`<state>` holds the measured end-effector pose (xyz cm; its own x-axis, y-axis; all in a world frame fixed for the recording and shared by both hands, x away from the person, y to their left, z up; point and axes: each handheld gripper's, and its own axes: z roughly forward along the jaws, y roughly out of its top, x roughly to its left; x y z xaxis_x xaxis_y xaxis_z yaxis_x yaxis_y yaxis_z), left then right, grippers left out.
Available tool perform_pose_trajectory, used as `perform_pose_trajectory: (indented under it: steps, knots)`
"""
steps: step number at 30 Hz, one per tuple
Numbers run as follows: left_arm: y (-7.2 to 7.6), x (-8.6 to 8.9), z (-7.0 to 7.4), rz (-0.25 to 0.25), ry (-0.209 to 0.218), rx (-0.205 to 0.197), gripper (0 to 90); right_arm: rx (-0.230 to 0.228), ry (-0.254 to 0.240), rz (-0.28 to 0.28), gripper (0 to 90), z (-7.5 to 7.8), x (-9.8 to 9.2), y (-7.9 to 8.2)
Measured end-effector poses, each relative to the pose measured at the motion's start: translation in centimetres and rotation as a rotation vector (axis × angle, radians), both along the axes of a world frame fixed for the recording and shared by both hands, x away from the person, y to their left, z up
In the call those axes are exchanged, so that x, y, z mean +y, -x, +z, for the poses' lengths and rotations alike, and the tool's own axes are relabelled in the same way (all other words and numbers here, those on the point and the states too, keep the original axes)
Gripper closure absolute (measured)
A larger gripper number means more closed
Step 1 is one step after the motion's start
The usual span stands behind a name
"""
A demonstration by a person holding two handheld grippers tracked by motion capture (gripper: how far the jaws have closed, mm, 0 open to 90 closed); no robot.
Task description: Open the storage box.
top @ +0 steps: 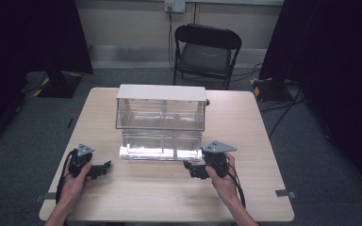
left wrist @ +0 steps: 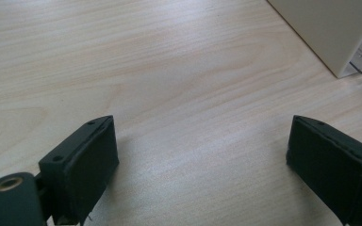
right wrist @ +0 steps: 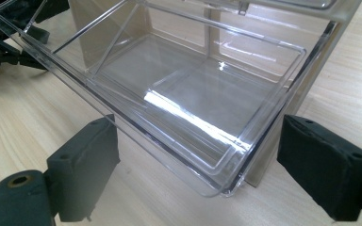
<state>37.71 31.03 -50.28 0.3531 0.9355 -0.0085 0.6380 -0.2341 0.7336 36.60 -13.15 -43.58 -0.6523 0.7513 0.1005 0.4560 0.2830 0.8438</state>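
Observation:
A beige cabinet [top: 161, 93] with clear plastic drawers stands mid-table. Its lower drawer [top: 162, 147] is pulled out toward me and looks empty. In the right gripper view that clear drawer [right wrist: 193, 94] lies just beyond my right gripper [right wrist: 198, 141], whose jaws stand wide apart and hold nothing. In the high view my right gripper [top: 191, 168] rests by the drawer's right front corner, and my left gripper [top: 102, 167] sits on the table left of the drawer. In its own view the left gripper [left wrist: 202, 141] is open over bare wood, with the cabinet's corner [left wrist: 330, 33] ahead to the right.
The wooden table [top: 245, 122] has bare surface on both sides of the cabinet and along its front edge. A black folding chair [top: 206, 52] stands behind the table. Dark curtains and floor cables [top: 283, 113] flank it. The left gripper [right wrist: 0, 42] shows beyond the drawer.

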Motion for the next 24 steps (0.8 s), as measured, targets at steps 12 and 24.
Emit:
perform_pose_trajectory:
  steps: [12, 24]
  knots:
    - [-0.01, 0.01, 0.00, -0.001, 0.000, 0.000, 9.0, -0.002, -0.018, -0.006, 12.8, 0.28, -0.08, 0.01]
    - [0.00, 0.00, 0.00, 0.000, 0.000, 0.000, 9.0, 0.000, -0.046, -0.002, 12.8, 0.57, -0.14, -0.09]
